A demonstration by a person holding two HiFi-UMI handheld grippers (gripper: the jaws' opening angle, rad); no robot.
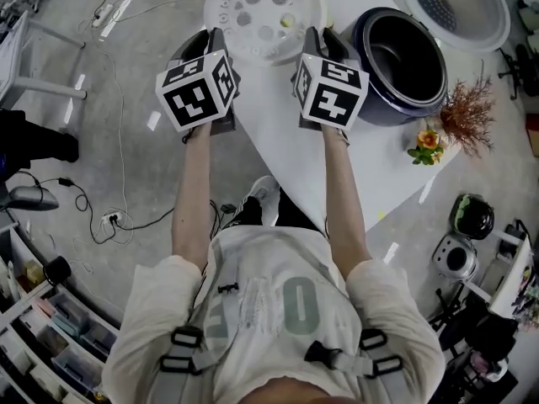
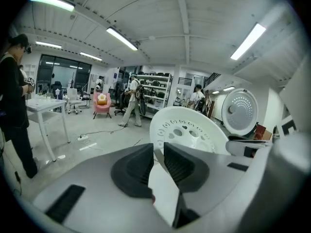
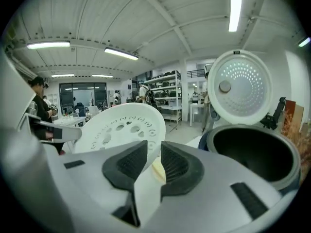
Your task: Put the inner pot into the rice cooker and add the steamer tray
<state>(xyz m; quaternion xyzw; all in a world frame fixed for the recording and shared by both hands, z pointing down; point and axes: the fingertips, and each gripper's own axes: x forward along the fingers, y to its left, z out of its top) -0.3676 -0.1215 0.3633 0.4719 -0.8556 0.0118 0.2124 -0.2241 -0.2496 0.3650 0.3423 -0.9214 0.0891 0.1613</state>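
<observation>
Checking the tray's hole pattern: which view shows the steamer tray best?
Head view: nearly the whole steamer tray, face-on from above. Both gripper views show it foreshortened, its near rim between the fingers.

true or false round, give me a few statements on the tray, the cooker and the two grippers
1. The left gripper and the right gripper each have their fingers closed on the rim of the steamer tray. True.
2. The lid of the rice cooker is shut. False: it stands open.
3. The steamer tray already sits in the rice cooker. False: it is held between the grippers, to the left of the rice cooker.
4. Flowers lie on the table beside the rice cooker. True.
</observation>
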